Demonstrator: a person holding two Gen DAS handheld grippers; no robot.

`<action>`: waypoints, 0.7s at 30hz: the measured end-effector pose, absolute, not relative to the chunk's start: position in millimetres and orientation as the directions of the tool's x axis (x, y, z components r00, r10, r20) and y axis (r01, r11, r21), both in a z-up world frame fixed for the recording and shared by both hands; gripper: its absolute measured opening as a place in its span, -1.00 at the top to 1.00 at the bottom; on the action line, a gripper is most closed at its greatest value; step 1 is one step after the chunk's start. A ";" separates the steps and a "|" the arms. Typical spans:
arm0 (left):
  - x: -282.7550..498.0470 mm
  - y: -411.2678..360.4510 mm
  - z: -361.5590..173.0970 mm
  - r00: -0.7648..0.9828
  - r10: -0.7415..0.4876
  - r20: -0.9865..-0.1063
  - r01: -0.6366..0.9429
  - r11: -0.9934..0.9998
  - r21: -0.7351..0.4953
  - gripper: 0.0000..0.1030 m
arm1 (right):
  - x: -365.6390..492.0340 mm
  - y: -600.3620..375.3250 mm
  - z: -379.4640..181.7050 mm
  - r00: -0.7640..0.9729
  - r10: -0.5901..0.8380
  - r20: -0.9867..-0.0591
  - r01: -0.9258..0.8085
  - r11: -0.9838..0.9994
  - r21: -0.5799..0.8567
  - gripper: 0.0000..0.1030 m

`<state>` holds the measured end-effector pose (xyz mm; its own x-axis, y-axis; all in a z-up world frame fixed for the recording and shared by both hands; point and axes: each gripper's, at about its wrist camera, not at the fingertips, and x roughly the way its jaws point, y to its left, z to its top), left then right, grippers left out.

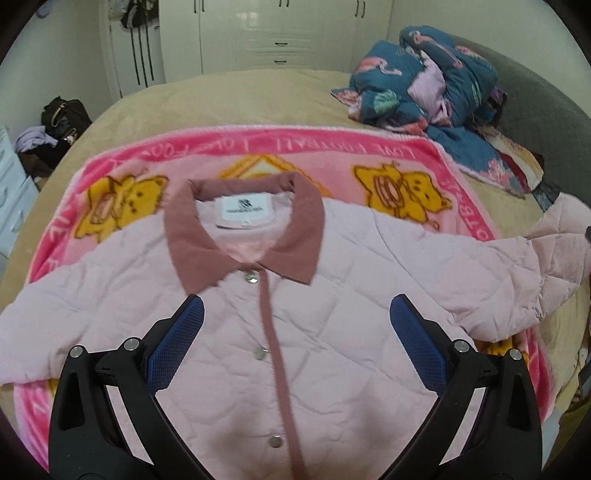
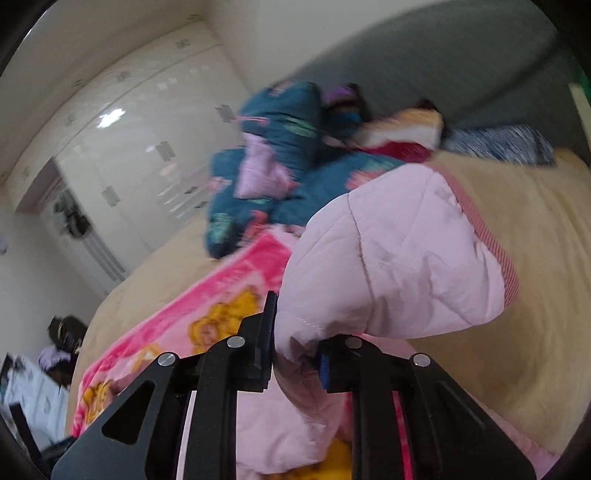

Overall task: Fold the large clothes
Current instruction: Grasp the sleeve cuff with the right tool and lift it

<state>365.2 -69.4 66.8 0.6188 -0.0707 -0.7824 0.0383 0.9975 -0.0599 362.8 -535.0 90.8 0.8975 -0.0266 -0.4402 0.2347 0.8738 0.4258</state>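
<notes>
A pale pink quilted jacket [image 1: 325, 332] with a dusty-rose collar [image 1: 295, 236] and snap buttons lies front up on a pink cartoon blanket [image 1: 258, 151]. My left gripper [image 1: 295, 317] hovers above its chest, open, with blue pads [image 1: 181, 332] wide apart and nothing between them. In the right wrist view my right gripper [image 2: 297, 332] is shut on the jacket's sleeve [image 2: 391, 258] near its striped cuff [image 2: 491, 251]. The sleeve is lifted off the bed and bulges above the jaws. The same raised sleeve [image 1: 561, 240] shows at the right edge of the left wrist view.
A rumpled teal flamingo-print quilt [image 1: 424, 81] is heaped at the bed's far right by a grey headboard [image 1: 535, 96]. The beige bed cover [image 1: 221, 96] stretches beyond the blanket. White wardrobes [image 1: 258, 33] line the far wall; bags and clothes [image 1: 59, 122] sit on the floor at left.
</notes>
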 end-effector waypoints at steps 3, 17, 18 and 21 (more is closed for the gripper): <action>364.1 -52.5 75.0 0.625 -0.074 -0.777 0.027 0.997 -0.073 -0.84 | 364.7 -504.8 111.2 0.915 -0.002 -0.404 0.173 0.906 0.386 0.66; 356.3 18.2 88.7 0.625 -0.062 -0.778 -0.048 0.992 -0.117 -0.84 | 376.0 -380.1 159.0 0.926 0.138 -0.350 -0.050 0.967 0.249 0.67; 354.5 25.1 89.3 0.626 -0.064 -0.777 -0.055 0.990 -0.126 -0.84 | 376.8 -371.1 159.2 0.925 0.152 -0.348 -0.066 0.967 0.245 0.67; 351.1 43.6 92.1 0.629 -0.070 -0.774 -0.070 0.987 -0.146 -0.84 | 378.6 -346.3 157.0 0.918 0.192 -0.347 -0.113 0.965 0.236 0.67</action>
